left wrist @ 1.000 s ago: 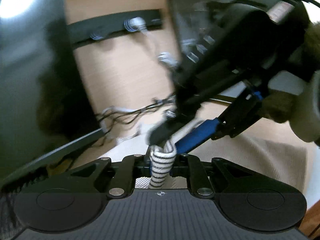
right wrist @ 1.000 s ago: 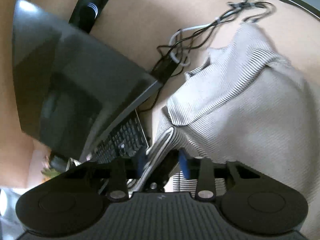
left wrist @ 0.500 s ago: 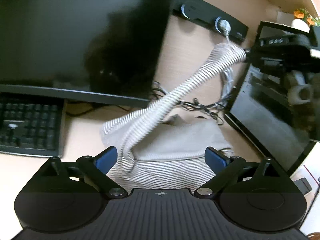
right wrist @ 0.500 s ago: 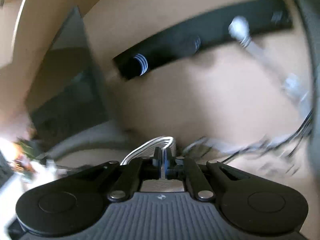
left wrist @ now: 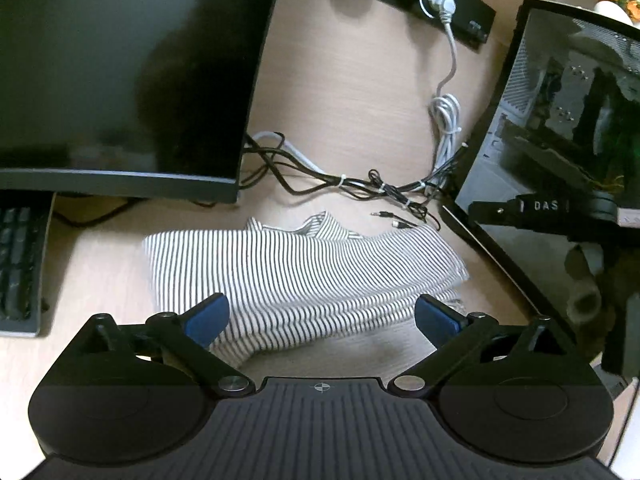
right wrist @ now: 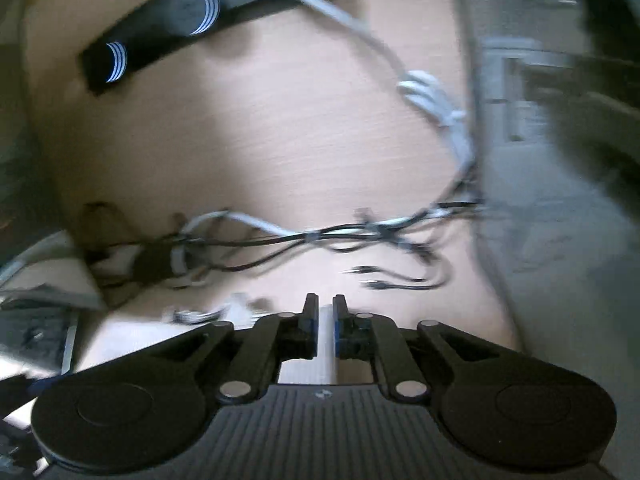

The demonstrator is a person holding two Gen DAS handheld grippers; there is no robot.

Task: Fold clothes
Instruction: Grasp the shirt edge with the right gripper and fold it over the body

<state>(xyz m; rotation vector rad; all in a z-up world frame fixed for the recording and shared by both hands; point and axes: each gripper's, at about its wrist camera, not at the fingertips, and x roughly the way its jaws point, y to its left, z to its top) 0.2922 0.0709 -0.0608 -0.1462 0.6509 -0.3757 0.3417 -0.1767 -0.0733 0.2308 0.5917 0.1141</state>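
We find the striped shirt lying on the counter at the centre of the left wrist view, between a dark monitor at upper left and a computer case at right. It is already gathered into a compact, roughly rectangular bundle, several layers deep along its lower right edge. We judge the fold well advanced, possibly near done. What remains, as far as we can tell, is tidying: the collar end pokes up unevenly along the top edge, close to the cables, and the right corner is ragged.

The left gripper stands with its fingers spread wide. Its jaws have just been opening, and nothing is between the pads; the shirt lies just beyond and below them, not gripped.

The right gripper shows its fingers narrow, with a slim gap. That gap has just widened slightly, and a pale strip shows in it. The right wrist view is blurred, so we cannot tell whether that strip is cloth pinched there or the surface beneath.

The fabric is thin, white with fine dark stripes, and lies soft with shallow ripples. We expect it to slide and unfold easily if dragged.
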